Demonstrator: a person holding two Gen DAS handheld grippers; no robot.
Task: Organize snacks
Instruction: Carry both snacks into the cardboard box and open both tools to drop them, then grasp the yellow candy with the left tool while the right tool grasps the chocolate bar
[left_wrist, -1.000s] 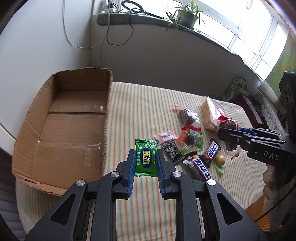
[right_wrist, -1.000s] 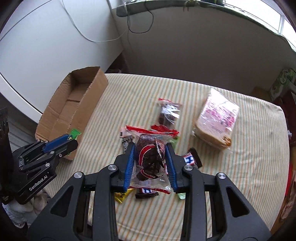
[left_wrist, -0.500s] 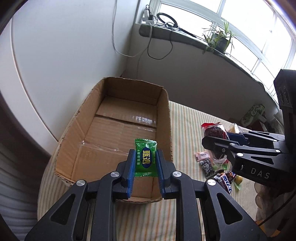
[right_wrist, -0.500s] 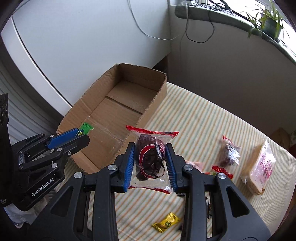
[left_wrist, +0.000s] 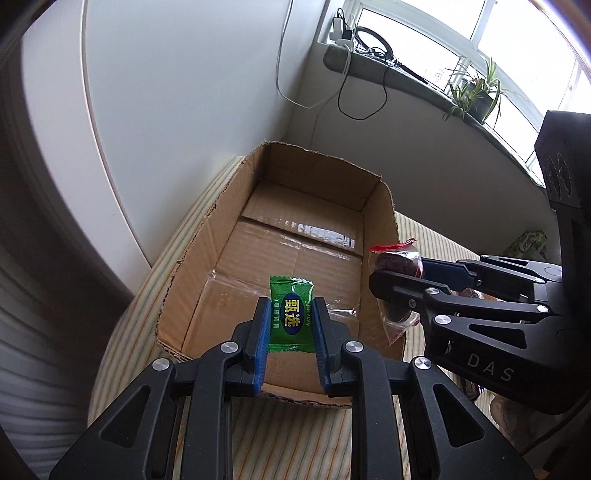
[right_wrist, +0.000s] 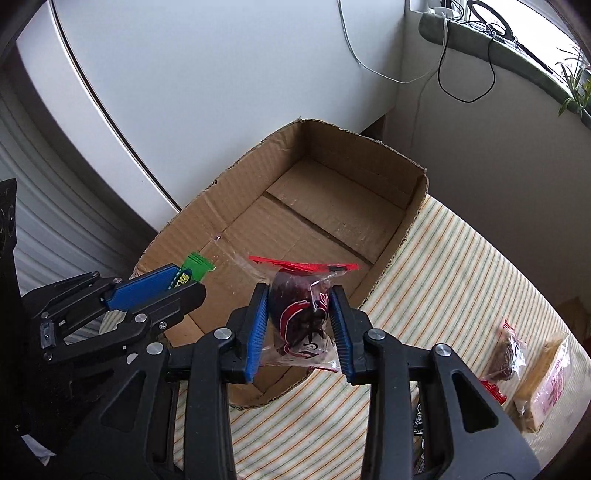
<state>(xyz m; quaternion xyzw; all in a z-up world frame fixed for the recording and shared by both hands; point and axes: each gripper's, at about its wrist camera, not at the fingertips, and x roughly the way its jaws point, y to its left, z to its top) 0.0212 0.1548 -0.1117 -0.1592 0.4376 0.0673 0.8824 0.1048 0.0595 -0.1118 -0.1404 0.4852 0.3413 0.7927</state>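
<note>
Two claws clamp snacks above the box.

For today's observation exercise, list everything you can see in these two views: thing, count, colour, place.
cardboard box: 1, brown, on the striped cloth, nothing inside
green candy: 1, green, over the box
red-topped snack bag: 1, clear and dark red, over the box
snack packets: 2 clearly seen, on the cloth, right
striped cloth: 1, cream
potted plant: 1, green, windowsill
left gripper: shut on green candy
right gripper: shut on red-topped snack bag
</note>
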